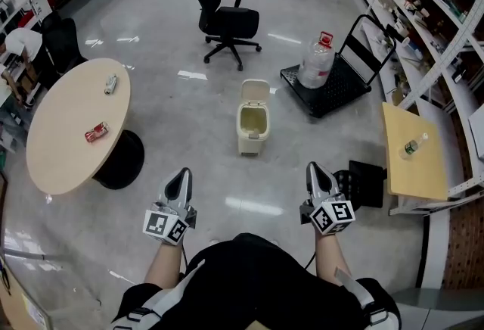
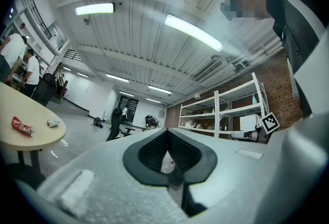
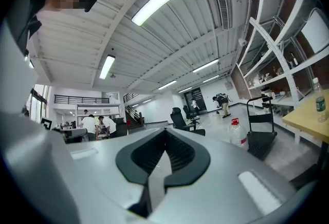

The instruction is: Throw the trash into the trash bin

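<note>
Left claw: we are holding the left claw (image 1: 181, 174) low in front of us with its jaws closed together, nothing between them.
Right claw: we are holding the right claw (image 1: 314, 168) beside it, well apart from the left one, jaws also closed and gripping nothing.
Trash: we are seeing a red crumpled piece of trash (image 1: 96, 132) lying on the round counter (image 1: 53, 154) to our left, and a grey crumpled piece (image 1: 111, 84) lying farther back on the same top, apart from the red one.
Bottle: a clear bottle with a green label (image 1: 412, 145) is lying on the square counter (image 1: 416, 177) to our right.
Trash bin: the cream trash bin (image 1: 253, 128) is standing on the floor straight ahead of us between the two counters, its lid tilting up and open.
Path to the bin: we are looking over bare shiny floor between the claws and the bin.
Around the bin: a black office chair (image 1: 223, 18) is standing behind it, and a black platform cart (image 1: 333, 90) carrying a large water jug (image 1: 316, 60) is sitting just to its right.
Near the right claw: a flat black box (image 1: 366, 183) is lying on the floor beside the square counter.
Right wall: white shelving (image 1: 435, 10) is running along it.
</note>
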`<state>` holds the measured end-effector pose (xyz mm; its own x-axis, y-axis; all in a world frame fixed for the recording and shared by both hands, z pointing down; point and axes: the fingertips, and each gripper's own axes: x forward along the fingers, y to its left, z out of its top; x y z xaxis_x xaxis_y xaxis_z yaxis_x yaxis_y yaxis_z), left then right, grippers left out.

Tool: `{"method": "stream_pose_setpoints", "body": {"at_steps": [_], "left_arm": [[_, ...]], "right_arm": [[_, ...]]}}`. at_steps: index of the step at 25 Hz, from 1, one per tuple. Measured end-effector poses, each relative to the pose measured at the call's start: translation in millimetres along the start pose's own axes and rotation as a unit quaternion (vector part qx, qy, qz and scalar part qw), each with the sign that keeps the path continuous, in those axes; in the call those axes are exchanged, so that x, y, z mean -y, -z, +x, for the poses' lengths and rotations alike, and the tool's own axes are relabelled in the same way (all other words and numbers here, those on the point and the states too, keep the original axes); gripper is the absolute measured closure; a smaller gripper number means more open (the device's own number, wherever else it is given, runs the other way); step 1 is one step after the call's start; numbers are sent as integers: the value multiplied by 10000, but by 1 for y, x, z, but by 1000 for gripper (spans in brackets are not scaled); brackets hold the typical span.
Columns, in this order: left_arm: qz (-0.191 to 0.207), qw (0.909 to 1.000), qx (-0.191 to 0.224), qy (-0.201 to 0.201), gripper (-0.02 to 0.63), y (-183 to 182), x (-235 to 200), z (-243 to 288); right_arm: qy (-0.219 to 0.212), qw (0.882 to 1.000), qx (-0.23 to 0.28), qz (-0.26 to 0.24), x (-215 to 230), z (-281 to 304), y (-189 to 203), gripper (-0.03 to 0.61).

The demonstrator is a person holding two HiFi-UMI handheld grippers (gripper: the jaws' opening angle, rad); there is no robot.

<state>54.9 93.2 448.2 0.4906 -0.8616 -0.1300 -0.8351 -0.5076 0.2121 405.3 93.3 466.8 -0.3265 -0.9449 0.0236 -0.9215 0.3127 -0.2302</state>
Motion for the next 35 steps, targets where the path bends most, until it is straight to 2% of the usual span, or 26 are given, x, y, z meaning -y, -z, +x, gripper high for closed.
{"method": "stream_pose_setpoints", "body": {"at_steps": [6,12,16,24,31,35], "left_arm": [[145,9996,-76,-212,614,-1,-27,-18],[182,9978,-87,-635,614,-3,-67,-47],[316,9927,-74,-1164,614,-6,-92,-72],[305,9842,-74,-1741,615,-15,-134,-138],[299,9768,56,-2122,614,-27,-166,-193],[267,9755,63,-2181,614,-29,-172,-214]], "right_arm": [[-221,9997,7,-115,-32,30,0,574],[-539,9982,-54,-254,-68,53,2,574],[-705,9970,-70,-318,-86,66,7,574],[-1126,9930,-116,-335,-146,99,24,574],[-1576,9872,-102,-217,-208,130,30,574],[-1836,9825,-237,-183,-239,141,36,574]]}}
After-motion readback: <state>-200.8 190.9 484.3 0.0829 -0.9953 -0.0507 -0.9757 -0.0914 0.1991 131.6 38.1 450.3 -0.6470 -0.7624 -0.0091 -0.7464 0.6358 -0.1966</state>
